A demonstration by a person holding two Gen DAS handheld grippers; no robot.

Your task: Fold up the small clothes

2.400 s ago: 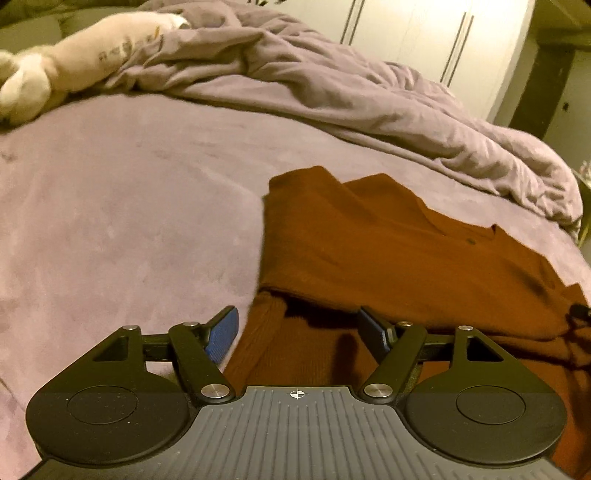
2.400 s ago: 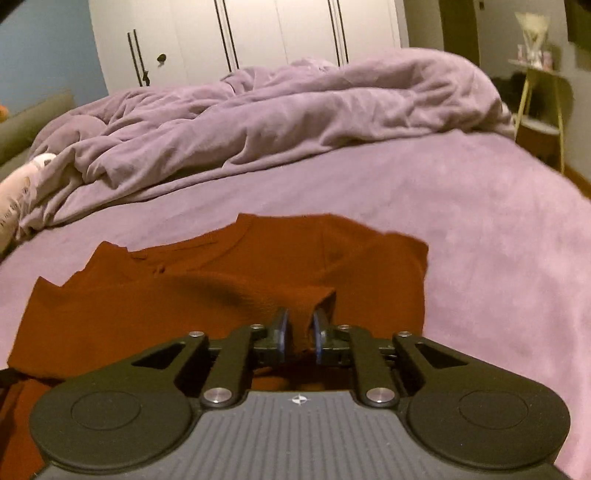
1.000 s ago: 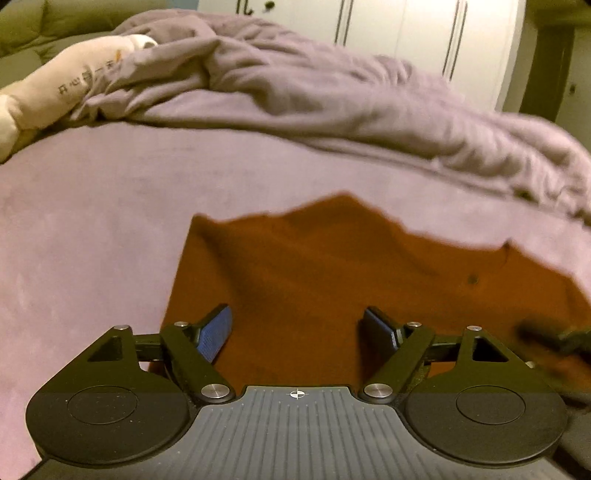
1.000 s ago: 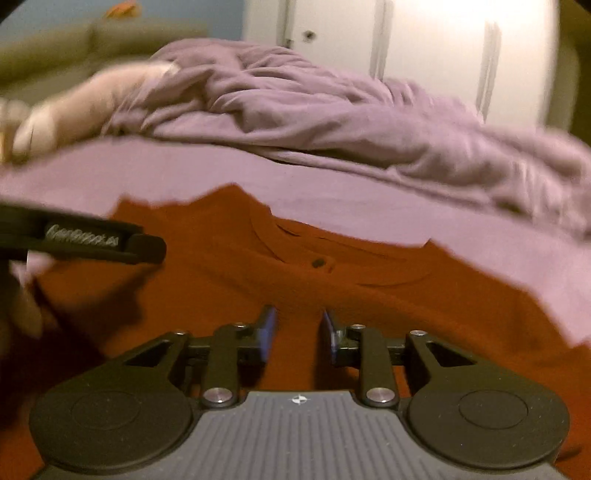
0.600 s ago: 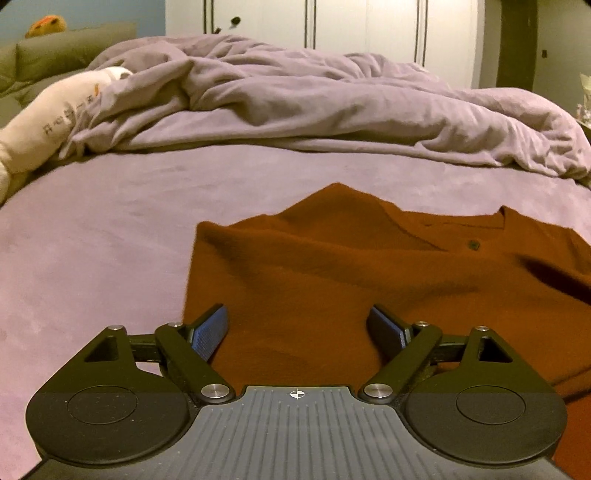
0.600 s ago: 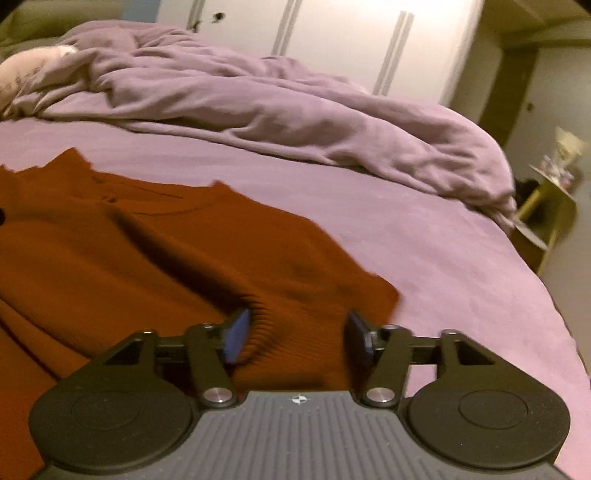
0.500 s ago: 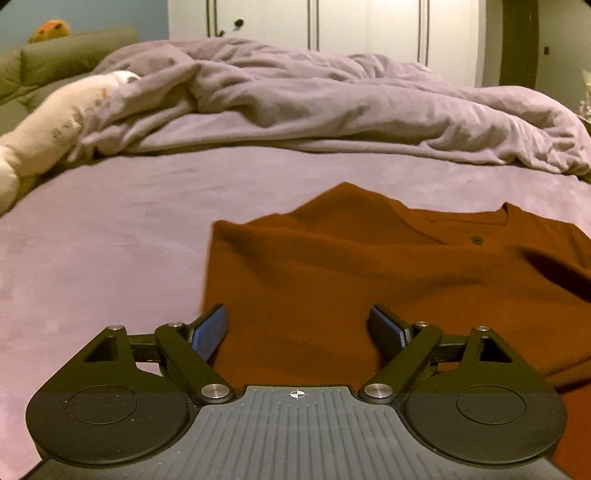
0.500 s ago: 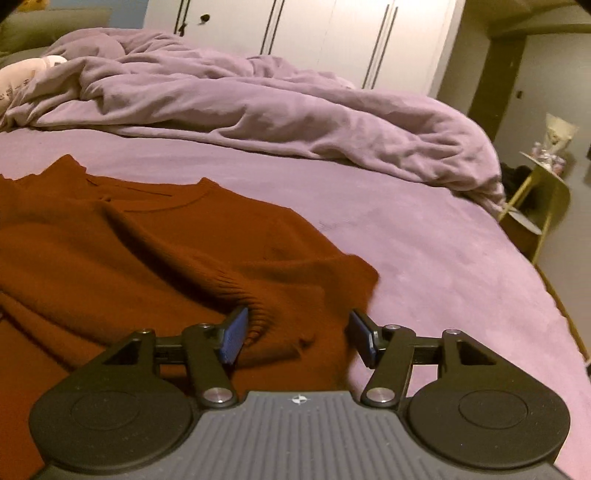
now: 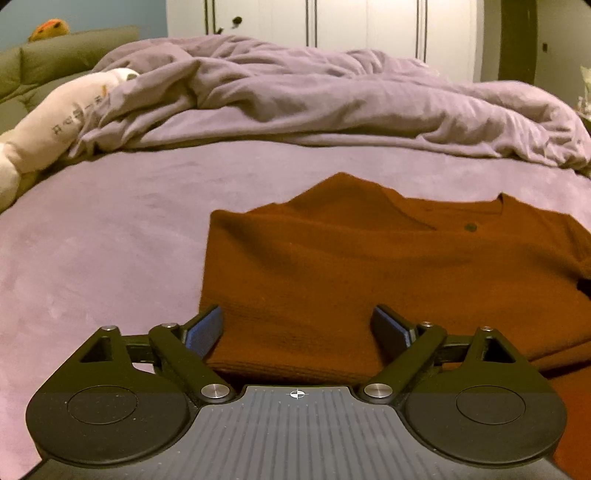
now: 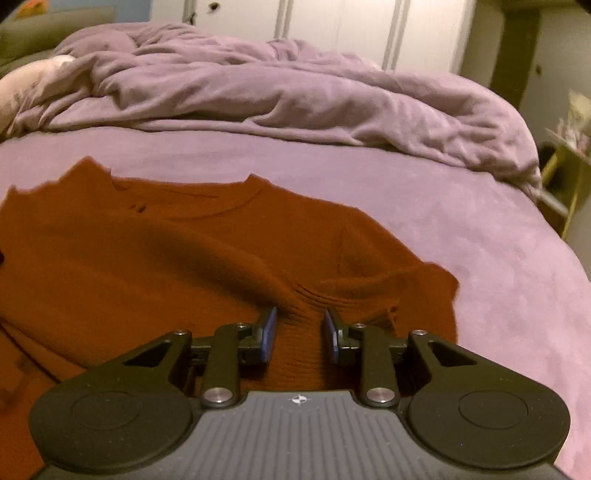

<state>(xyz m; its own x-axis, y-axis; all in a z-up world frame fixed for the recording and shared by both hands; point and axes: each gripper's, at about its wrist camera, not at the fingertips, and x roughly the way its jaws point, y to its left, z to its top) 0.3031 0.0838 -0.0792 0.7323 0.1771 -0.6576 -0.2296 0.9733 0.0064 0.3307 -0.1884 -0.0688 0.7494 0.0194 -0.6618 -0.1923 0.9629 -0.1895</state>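
Note:
A rust-brown knit sweater [image 9: 369, 266] lies flat on the purple bed, neckline away from me, with its left sleeve folded in. It also shows in the right wrist view [image 10: 166, 266]. My left gripper [image 9: 297, 326] is wide open and low over the sweater's near left corner, the folded edge between its fingers. My right gripper [image 10: 300, 325] is half closed, its blue pads on either side of the ribbed sleeve cuff [image 10: 301, 332] on the sweater's right side. I cannot tell whether the pads touch the cuff.
A crumpled purple duvet [image 9: 332, 103] is heaped across the back of the bed. A cream plush toy [image 9: 48, 129] lies at the back left. White wardrobe doors [image 9: 332, 26] stand behind. A small yellow side table [image 10: 565, 177] stands off the bed's right edge.
My right gripper has narrowed from wide open to half closed around the ribbed cuff. My left gripper stays open and has shifted slightly left along the sweater's near edge.

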